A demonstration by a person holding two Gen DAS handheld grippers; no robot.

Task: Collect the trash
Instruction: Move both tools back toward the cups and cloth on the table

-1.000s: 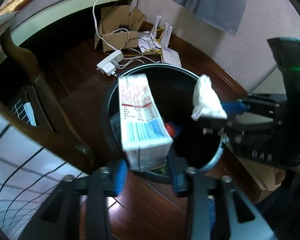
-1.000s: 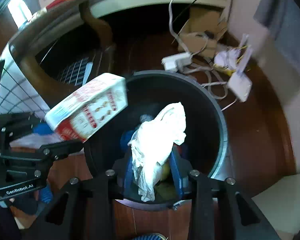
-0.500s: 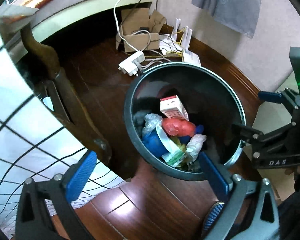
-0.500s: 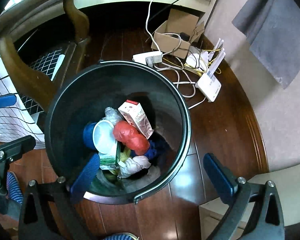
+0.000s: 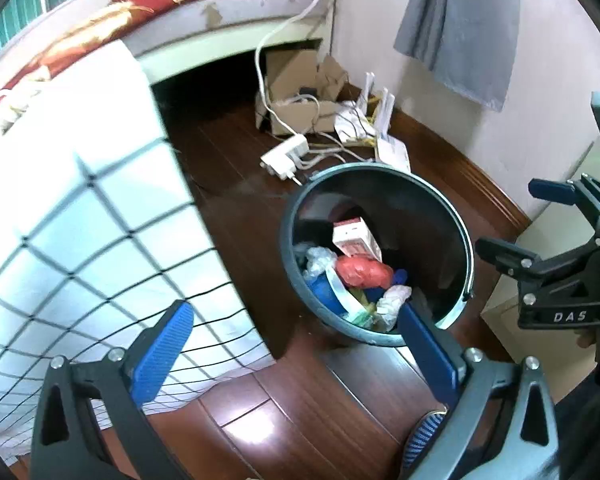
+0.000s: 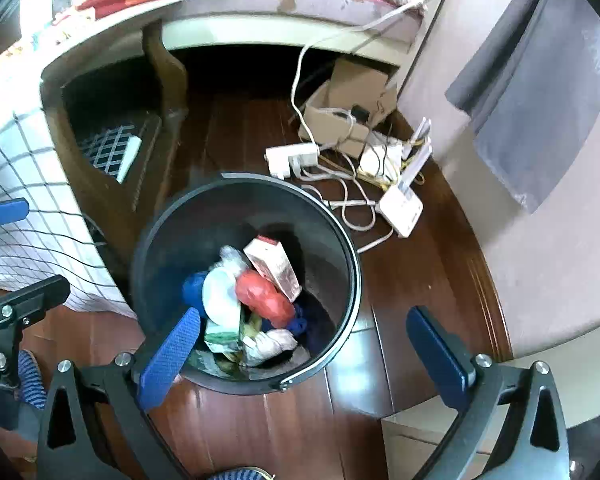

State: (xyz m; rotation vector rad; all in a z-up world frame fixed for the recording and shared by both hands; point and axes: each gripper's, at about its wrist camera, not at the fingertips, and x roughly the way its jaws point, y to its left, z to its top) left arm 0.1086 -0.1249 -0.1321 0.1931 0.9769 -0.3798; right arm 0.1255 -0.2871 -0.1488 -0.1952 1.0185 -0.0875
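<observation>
- The left gripper (image 5: 292, 352) has its jaws spread wide with nothing between the blue pads, and it hangs above the near rim of the trash bin (image 5: 466, 248).
- The right gripper (image 6: 312, 356) is likewise gaping and empty, poised over the bin's front edge.
- The trash sits in the bottom of the bin: the red-and-white carton (image 6: 274, 266) leans against a red crumpled bag (image 6: 265, 298), with the wadded white tissue (image 6: 274, 342) lying nearest the front (a blue item and a white cup lid are piled alongside).
- Risk, as a judgement: with both grippers low and close to the rim, a careless pull-away could clip the bin and tip or slide it on the smooth wooden floor (image 5: 300, 412).
- A second risk lies further out: the white power strip (image 6: 292, 157) and the loose cables (image 6: 350, 200) run just beside the bin, so a shove that way could snag them.
- The checked cloth (image 5: 80, 248) hangs close on the left and could catch a finger.
- Compared with a second ago, the carton has left the left gripper and the tissue has left the right one; both now lie in the bin, and both grippers have gone from clamped to wide.
</observation>
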